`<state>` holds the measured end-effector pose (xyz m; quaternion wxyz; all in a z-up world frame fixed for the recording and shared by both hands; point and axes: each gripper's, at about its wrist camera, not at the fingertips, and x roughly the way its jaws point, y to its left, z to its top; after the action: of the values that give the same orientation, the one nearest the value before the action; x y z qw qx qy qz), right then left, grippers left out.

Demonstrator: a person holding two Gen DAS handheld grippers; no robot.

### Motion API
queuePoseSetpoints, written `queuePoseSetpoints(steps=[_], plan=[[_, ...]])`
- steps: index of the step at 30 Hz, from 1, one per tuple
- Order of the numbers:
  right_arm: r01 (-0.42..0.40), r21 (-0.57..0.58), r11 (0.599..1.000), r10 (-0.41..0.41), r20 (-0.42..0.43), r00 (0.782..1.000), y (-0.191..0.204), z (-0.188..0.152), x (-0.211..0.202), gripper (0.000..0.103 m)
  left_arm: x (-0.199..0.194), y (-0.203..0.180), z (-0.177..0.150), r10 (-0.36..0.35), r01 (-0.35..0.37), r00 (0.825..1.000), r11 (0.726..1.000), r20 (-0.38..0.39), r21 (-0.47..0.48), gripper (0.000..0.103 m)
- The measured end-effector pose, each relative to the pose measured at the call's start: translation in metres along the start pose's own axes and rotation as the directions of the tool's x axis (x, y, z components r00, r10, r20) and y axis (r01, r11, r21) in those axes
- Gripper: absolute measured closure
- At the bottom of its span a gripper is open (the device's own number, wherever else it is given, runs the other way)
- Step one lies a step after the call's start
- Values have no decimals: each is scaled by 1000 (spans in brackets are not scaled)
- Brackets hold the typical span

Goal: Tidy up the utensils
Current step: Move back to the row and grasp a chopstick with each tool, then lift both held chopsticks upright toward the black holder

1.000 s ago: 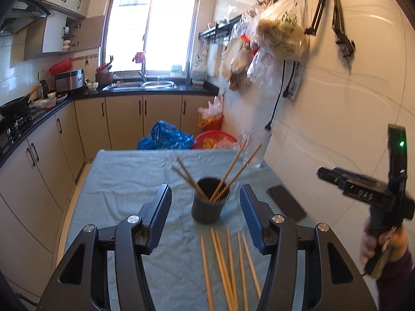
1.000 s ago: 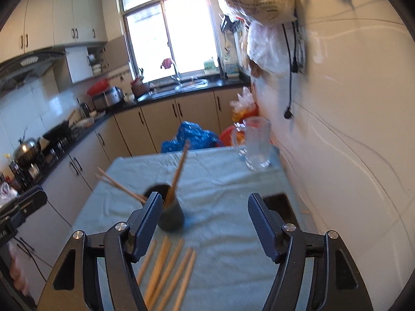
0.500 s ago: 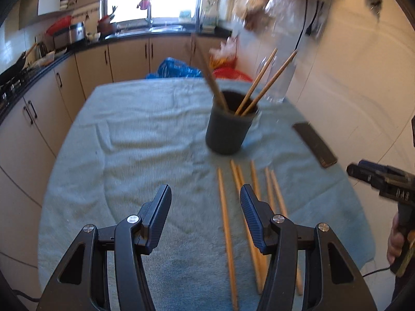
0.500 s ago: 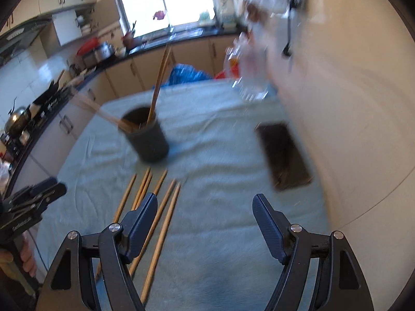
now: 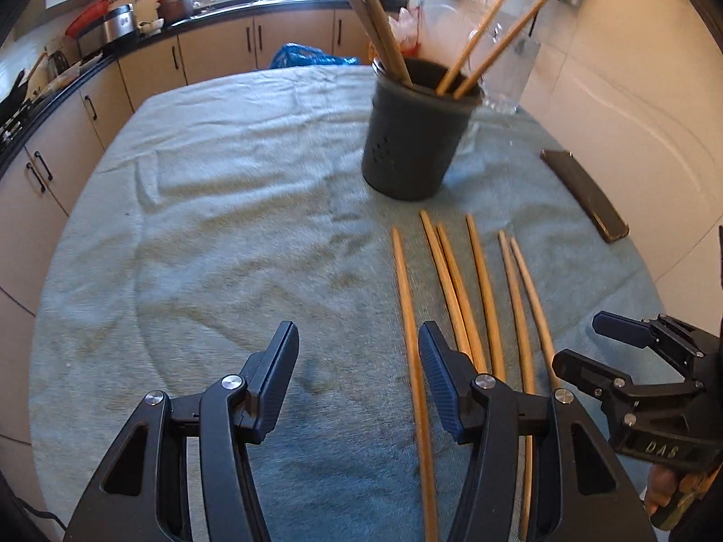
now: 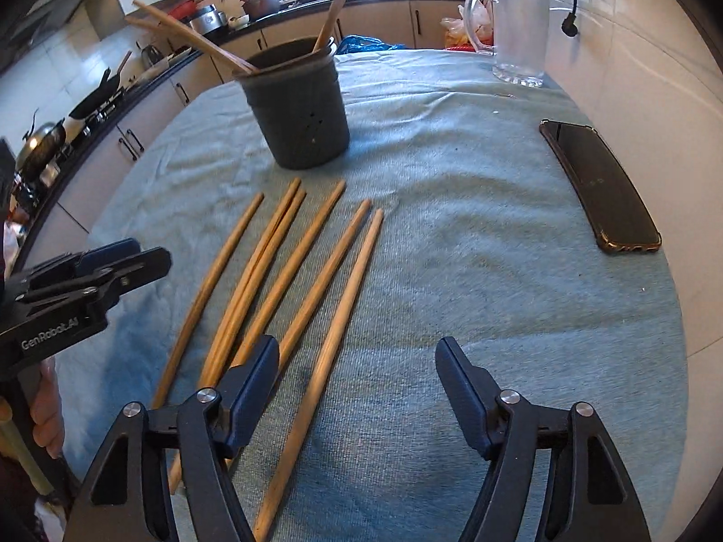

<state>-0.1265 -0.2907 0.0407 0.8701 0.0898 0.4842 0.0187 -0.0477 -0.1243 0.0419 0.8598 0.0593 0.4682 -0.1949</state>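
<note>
Both hand-held grippers, left (image 5: 357, 375) and right (image 6: 357, 388), hang spread and empty; four chopsticks stand in the holder (image 6: 298, 104) at upper centre, six chopsticks (image 6: 289, 280) wait on the tabletop (image 6: 474, 271).

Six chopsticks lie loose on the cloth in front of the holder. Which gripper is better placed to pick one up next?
Probably right. The right gripper, open, already has the outermost chopstick between its fingers. The left gripper is open over bare cloth, the chopsticks beside it.

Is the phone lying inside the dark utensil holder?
No, the phone lies flat on the cloth, apart from the holder.
</note>
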Motion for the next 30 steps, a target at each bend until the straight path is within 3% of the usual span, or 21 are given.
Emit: queuePoseSetpoints(steps=[7,10,12,15,19,23,26,30], plan=[[49,-47,998,-48,11,999,9,-6,4,47,25,-12,2,-7,8,998,999,-54,32,50],[65,-69,995,-64,6,998,14,-6,9,59,33,-15,4,25,-22,998,999,-58,44,66],[65,-73,995,-65,4,998,16,-7,12,71,34,-16,5,49,-46,997,998,-60,52,89],[67,-70,995,-67,2,998,13,-6,12,81,33,-8,5,26,-24,996,999,-84,22,93],[83,-47,995,-84,-22,996,-1,-8,6,81,27,2,-1,14,-13,992,1000,-123,13,94],[49,0,999,-49,-44,998,-17,-7,3,76,28,10,0,-32,30,987,999,-160,-14,94],[67,20,998,-66,-64,996,-25,1,5,69,34,9,9,-27,24,984,1000,-176,-16,94],[86,20,996,-84,-91,992,-29,16,14,69,41,4,19,-15,15,983,1000,-185,3,94]])
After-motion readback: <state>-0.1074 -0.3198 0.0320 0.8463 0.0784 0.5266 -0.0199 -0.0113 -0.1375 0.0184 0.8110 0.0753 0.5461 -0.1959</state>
